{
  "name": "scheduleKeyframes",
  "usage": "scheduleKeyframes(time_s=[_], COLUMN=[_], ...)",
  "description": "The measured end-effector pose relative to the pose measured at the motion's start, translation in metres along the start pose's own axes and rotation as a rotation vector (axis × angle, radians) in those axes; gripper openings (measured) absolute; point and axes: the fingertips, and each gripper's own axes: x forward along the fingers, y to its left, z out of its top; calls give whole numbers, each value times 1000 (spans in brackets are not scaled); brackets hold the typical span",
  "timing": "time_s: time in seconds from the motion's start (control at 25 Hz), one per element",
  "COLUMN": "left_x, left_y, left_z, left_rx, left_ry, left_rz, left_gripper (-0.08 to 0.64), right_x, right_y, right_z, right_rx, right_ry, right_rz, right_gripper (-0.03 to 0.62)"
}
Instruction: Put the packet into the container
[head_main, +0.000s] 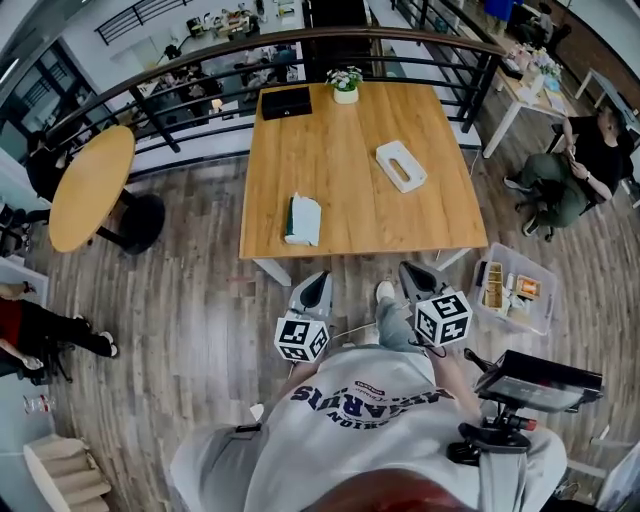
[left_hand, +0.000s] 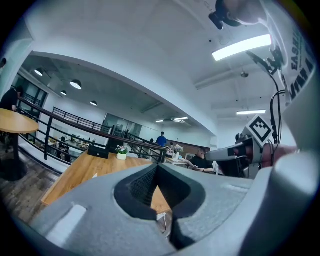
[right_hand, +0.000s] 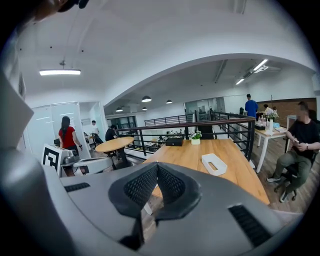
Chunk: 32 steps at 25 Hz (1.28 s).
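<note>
Table (head_main: 340, 170) holds packet (head_main: 303, 220), seemingly well beyond closed left tool (head_main: 319, 279) and closed right tool (head_main: 409, 270).

The only lettering I find is on my grey sweatshirt (head_main: 365, 398) — dark block capitals in an arc with a smaller line beside them. They are upside down in the head view and too warped for me to read a word with certainty. In the left gripper view, dark capitals run up the pale cloth (left_hand: 294, 60) at the right edge, cut off; they look like "EASE". The left marker cube (head_main: 302, 338) on my left gripper (head_main: 318, 284) and the right marker cube (head_main: 443, 318) on my right gripper (head_main: 411, 272) carry black-and-white square code patterns — no letters or numbers.
</note>
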Motion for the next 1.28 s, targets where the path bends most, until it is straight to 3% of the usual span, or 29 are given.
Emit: scheduleKeyframes(time_s=[0.2,0.44,0.76,1.28], left_x=[18,73,158,269], left_y=[16,27,25,23], left_z=[3,7,18,35], left_rx=[12,-7,21,67], left_ry=[1,18,28,56], left_rz=[52,116,130,110], left_gripper=[2,2,2,2], right_x=[25,62,107,163], right_y=[-15,-71,-141,-244], right_z=[13,29,46,51], right_rx=[-5,10,31,127], right_ry=[-13,-11,4,16], right_rz=[46,67,122,106], right_gripper=[8,8,8,8])
